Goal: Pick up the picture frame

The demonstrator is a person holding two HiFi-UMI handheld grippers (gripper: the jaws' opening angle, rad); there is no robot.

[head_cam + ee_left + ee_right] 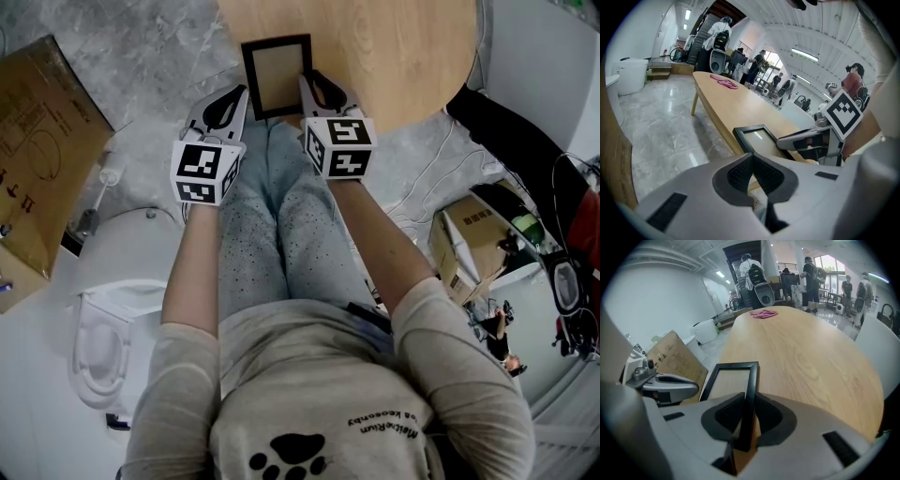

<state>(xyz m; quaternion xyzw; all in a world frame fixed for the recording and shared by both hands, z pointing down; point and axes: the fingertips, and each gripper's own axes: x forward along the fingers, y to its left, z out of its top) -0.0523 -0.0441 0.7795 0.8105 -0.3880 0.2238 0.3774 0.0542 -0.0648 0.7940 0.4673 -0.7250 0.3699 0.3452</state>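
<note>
The right gripper [746, 420] is clamping the right rail of the black rectangular picture frame [729, 380] at the near edge of the light wooden table [811, 362], while the left gripper [753, 176] is hanging closed and empty beside it. Held by one thin rail, the frame is probably going to swing or slip on lifting. Only the right gripper view is showing that pinch, hidden in the head view.

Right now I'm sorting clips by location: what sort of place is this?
Likely a shared workshop or lab hall: a long wooden table, cardboard boxes on the floor, strip ceiling lights.
</note>
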